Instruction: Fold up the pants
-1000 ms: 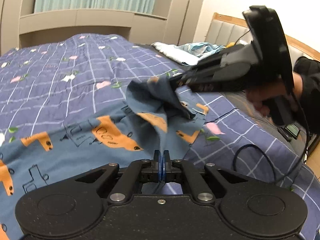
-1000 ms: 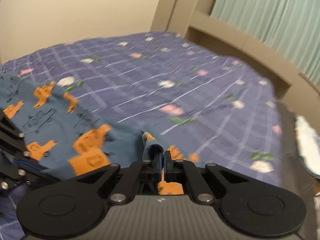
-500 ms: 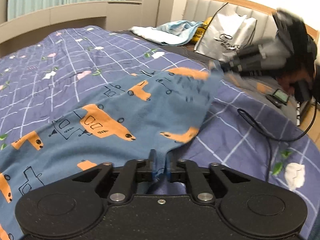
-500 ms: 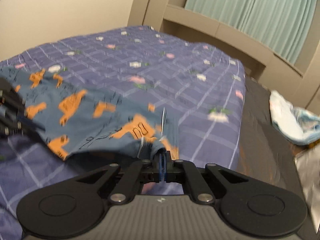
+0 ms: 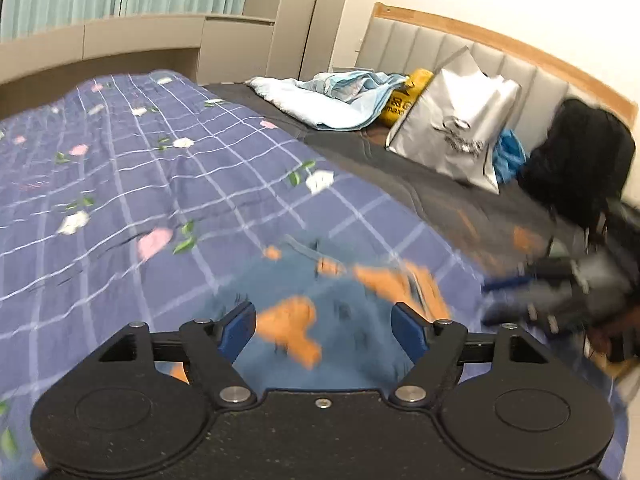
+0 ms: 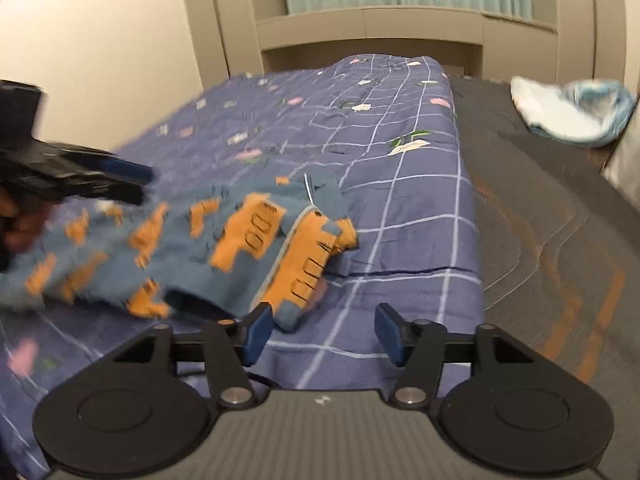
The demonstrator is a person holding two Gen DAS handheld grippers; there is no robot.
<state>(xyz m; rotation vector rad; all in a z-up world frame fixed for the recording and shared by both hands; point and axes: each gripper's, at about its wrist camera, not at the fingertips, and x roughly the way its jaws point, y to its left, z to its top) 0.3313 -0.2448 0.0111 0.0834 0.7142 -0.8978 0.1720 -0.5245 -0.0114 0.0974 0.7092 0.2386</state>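
The blue pants with orange vehicle prints (image 6: pixel 224 248) lie crumpled on the purple checked bedspread (image 6: pixel 380 128). In the left wrist view the pants (image 5: pixel 340 312) lie just beyond my left gripper (image 5: pixel 324 326), which is open and empty. My right gripper (image 6: pixel 322 330) is open and empty too, with a folded edge of the pants by its left finger (image 6: pixel 256 330). The left gripper also shows in the right wrist view (image 6: pixel 92 176), above the far end of the pants. The right gripper shows blurred in the left wrist view (image 5: pixel 560 292).
At the head of the bed stand a white shopping bag (image 5: pixel 460 120), a yellow bag (image 5: pixel 404 100), a black backpack (image 5: pixel 580 160) and a heap of light blue cloth (image 5: pixel 332 96). A dark grey sheet (image 6: pixel 540 220) borders the bedspread. A padded headboard (image 5: pixel 440 44) stands behind.
Both grippers have opened and let go of the pants. The pants have dropped onto the bedspread. Both grippers have pulled back from them.
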